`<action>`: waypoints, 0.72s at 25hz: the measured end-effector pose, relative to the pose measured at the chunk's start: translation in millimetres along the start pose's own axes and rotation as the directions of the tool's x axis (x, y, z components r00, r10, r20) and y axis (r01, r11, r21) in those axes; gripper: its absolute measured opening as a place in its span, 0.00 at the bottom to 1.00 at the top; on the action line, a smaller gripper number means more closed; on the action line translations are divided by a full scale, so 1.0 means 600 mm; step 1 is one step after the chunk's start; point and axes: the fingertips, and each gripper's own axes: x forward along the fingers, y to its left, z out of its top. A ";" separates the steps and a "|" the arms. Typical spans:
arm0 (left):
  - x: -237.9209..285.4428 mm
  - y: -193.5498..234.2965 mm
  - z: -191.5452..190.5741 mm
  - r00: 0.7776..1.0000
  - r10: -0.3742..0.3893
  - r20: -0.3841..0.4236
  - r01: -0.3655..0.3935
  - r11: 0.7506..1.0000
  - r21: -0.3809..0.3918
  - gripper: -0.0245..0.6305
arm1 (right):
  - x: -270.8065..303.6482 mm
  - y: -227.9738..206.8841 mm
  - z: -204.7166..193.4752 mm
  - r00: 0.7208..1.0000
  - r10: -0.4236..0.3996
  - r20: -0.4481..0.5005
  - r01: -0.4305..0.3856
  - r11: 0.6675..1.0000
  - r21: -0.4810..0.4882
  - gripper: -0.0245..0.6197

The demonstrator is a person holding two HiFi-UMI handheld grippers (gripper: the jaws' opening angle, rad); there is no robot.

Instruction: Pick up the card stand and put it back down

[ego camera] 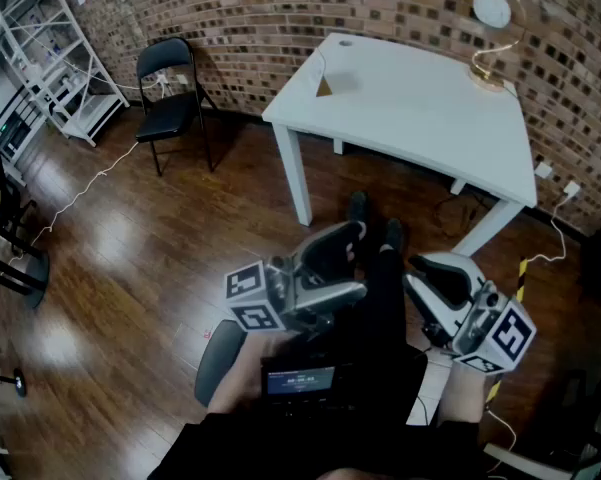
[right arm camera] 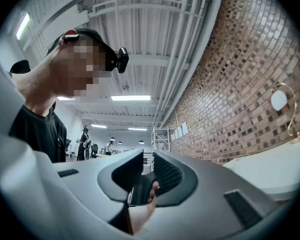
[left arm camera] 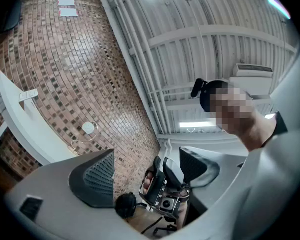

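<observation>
Left tongs (left arm camera: 147, 156): the jaws stand wide apart, with nothing between the pads. I hold this unit low, close to my body, well short of the worktop (ego camera: 430, 118). Its jaws point toward my other unit.

Right tongs (right arm camera: 148, 156): the jaws are nearly together, with a narrow slit left between the ribbed pads. Nothing is clamped in that slit. I hold this unit low on my right side, level with the left one, also clear of the worktop.

Card stand (ego camera: 323, 86): it sits on the white worktop near the left edge. It is well apart from both tongs and neither touches it. In the left gripper view it shows as a small pale card on the worktop's edge, far off at the left of the frame.

Other items:
- Lamp (ego camera: 495, 38): a gold ring with a white globe, at the far right corner of the worktop, well apart from the card stand
- Folding chair (ego camera: 170, 88): black, on the wooden floor (ego camera: 130, 258) to the left of the worktop, near the brick wall (ego camera: 280, 8)
- Rack (ego camera: 55, 58): white, open-framed, farther left along the same wall
</observation>
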 end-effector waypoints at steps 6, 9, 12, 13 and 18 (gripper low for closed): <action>0.017 0.044 -0.002 1.000 -0.021 0.012 0.021 1.000 -0.008 0.65 | -0.017 -0.045 -0.021 0.999 -0.033 0.005 0.033 0.998 0.044 0.17; 0.020 0.082 -0.002 1.000 -0.009 0.021 0.009 1.000 -0.019 0.65 | -0.025 -0.085 -0.040 0.998 -0.068 0.003 0.068 0.994 0.087 0.18; 0.024 0.126 0.003 1.000 0.005 0.022 -0.005 1.000 -0.021 0.65 | -0.023 -0.126 -0.063 0.995 -0.094 -0.013 0.095 0.988 0.121 0.20; 0.025 0.141 0.006 1.000 0.011 0.024 -0.010 1.000 -0.022 0.65 | -0.023 -0.138 -0.074 0.995 -0.099 -0.026 0.102 0.985 0.143 0.20; 0.028 0.212 0.024 0.998 0.048 0.037 -0.047 0.998 -0.033 0.65 | -0.004 -0.212 -0.106 0.992 -0.116 -0.044 0.123 0.970 0.211 0.21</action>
